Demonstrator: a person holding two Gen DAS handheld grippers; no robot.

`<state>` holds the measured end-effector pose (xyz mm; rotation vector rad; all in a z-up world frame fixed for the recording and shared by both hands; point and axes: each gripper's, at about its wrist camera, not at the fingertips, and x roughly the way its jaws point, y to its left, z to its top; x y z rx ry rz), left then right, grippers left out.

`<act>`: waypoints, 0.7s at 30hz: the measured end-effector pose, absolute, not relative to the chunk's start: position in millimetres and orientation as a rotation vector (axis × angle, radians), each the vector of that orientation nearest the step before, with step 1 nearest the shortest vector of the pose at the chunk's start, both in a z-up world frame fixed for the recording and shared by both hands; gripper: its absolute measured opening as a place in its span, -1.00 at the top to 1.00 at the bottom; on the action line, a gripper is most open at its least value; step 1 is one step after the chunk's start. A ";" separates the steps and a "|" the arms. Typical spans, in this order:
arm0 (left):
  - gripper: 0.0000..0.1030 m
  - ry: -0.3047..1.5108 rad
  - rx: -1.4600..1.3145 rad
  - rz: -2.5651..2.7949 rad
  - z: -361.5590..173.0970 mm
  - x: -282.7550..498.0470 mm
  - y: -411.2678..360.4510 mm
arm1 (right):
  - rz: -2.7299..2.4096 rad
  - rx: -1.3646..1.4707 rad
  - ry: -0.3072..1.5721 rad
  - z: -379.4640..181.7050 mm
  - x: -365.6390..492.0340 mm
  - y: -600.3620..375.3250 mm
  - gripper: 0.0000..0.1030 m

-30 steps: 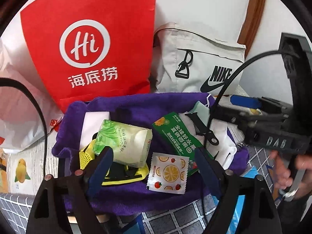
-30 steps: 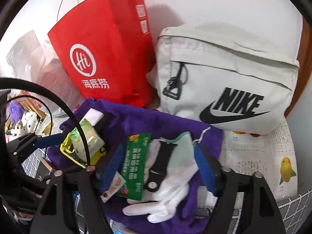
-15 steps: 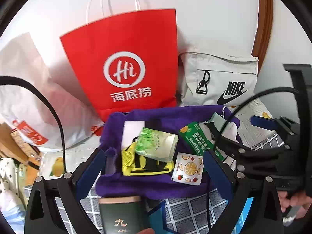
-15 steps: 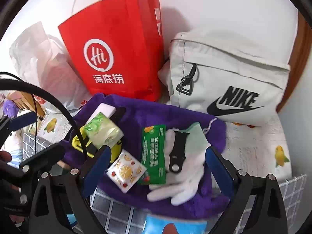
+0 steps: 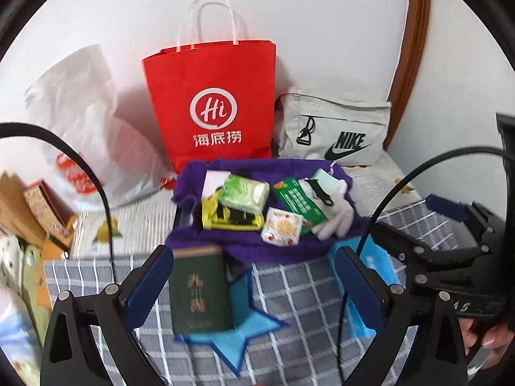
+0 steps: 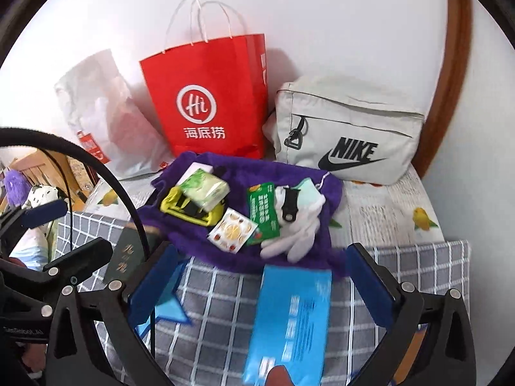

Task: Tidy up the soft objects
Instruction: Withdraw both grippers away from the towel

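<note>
Gloves [image 6: 299,225], white and floppy, lie on the purple towel [image 6: 199,247] at middle frame. They look light; pinch a finger. Both tools, left tool [image 5: 254,286] and right tool [image 6: 260,286], gape wide, holding nothing.

The purple cloth [image 6: 244,251] is hemmed behind by the red paper bag [image 6: 206,96] and grey Nike bag [image 6: 347,128]. Its near edge is flanked by a green box [image 5: 199,289] and blue packet [image 6: 293,321]; bare checked fabric [image 6: 222,305] is left between.

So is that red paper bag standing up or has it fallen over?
Standing up. The red bag sits upright against the wall beside the Nike bag, its white handles pointing up. Whether anything is inside cannot be told.
</note>
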<state>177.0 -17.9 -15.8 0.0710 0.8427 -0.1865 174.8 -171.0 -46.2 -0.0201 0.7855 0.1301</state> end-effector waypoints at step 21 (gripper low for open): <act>-0.97 0.756 -0.008 -0.194 4.9 7.0 -6.4 | 0.105 -0.038 0.681 -38.3 11.5 -167.6 -1.00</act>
